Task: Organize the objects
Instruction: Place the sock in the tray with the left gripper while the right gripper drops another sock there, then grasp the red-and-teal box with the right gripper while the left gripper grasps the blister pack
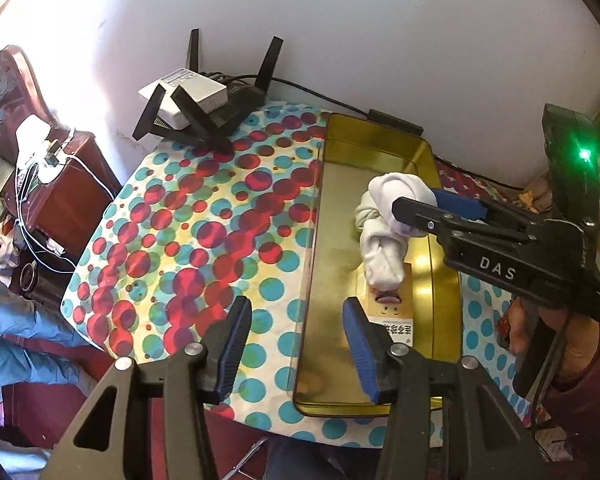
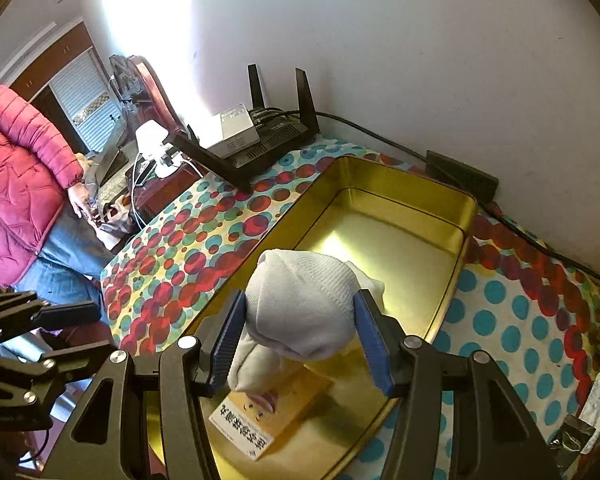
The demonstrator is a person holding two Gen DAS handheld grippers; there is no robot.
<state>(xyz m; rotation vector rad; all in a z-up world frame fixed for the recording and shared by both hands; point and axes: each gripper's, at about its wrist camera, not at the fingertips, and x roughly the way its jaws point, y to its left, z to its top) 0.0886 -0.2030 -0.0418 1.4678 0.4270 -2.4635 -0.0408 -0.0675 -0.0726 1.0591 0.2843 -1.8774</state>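
A gold metal tin [image 1: 324, 240] [image 2: 420, 216] lies open on the polka-dot tablecloth. Inside it lies a yellow card packet with printed characters [image 1: 396, 320] [image 2: 276, 420]. My right gripper [image 2: 300, 332] [image 1: 416, 208] is shut on a bundle of white socks [image 2: 300, 304] [image 1: 384, 232] and holds it over the tin; the lower end of the bundle hangs onto the packet. My left gripper [image 1: 296, 344] is open and empty, above the near end of the tin, one finger over the cloth and one over the tin.
A black router with antennas [image 1: 220, 120] [image 2: 268, 144] and a white box [image 1: 188, 92] stand at the back by the wall. A black cable and adapter [image 2: 460, 176] run behind the tin. A person in a pink jacket [image 2: 16, 184] stands at the left. Small packets [image 2: 596, 412] lie at the right.
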